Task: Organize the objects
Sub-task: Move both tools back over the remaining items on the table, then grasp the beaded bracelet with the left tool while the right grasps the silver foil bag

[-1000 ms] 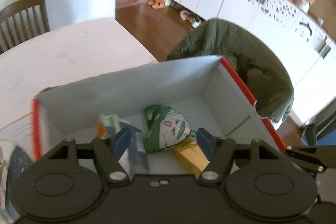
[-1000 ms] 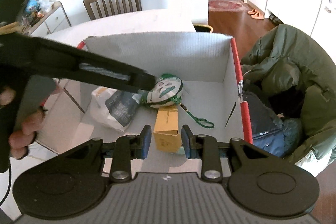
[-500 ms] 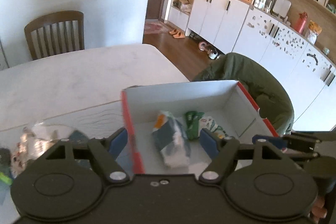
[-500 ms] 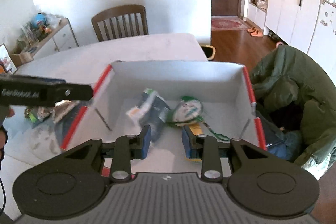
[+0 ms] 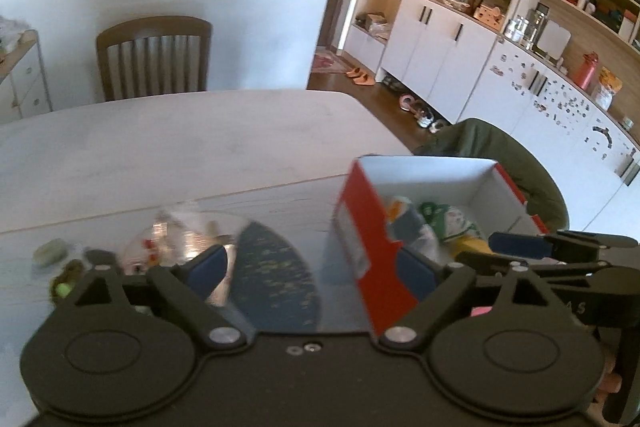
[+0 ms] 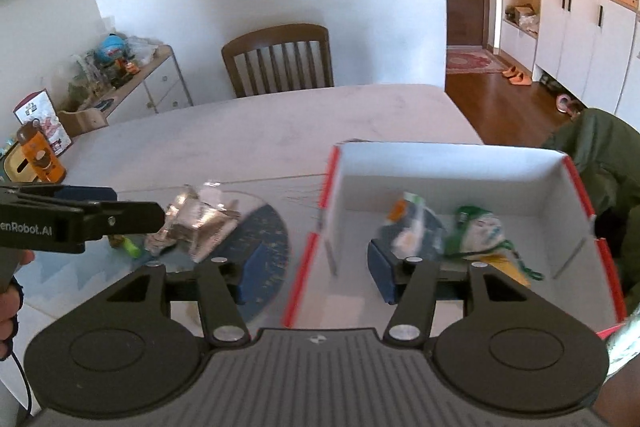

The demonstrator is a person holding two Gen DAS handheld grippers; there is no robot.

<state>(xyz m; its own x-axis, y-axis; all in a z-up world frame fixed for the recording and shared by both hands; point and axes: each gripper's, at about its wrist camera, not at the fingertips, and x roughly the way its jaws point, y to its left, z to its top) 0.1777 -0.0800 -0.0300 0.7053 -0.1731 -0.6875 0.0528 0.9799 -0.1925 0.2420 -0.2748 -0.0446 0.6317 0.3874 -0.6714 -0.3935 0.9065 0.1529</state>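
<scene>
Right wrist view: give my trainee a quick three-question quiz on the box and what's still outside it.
1. True or false: the right claw is shut on an item.
2. Which lies outside the red-and-white box? A) green-and-white pouch B) crinkly silver packet C) yellow carton
3. Fill in: the silver packet rests partly on a round dark ____ mat.

Key: 1 false; 2 B; 3 blue.
</scene>
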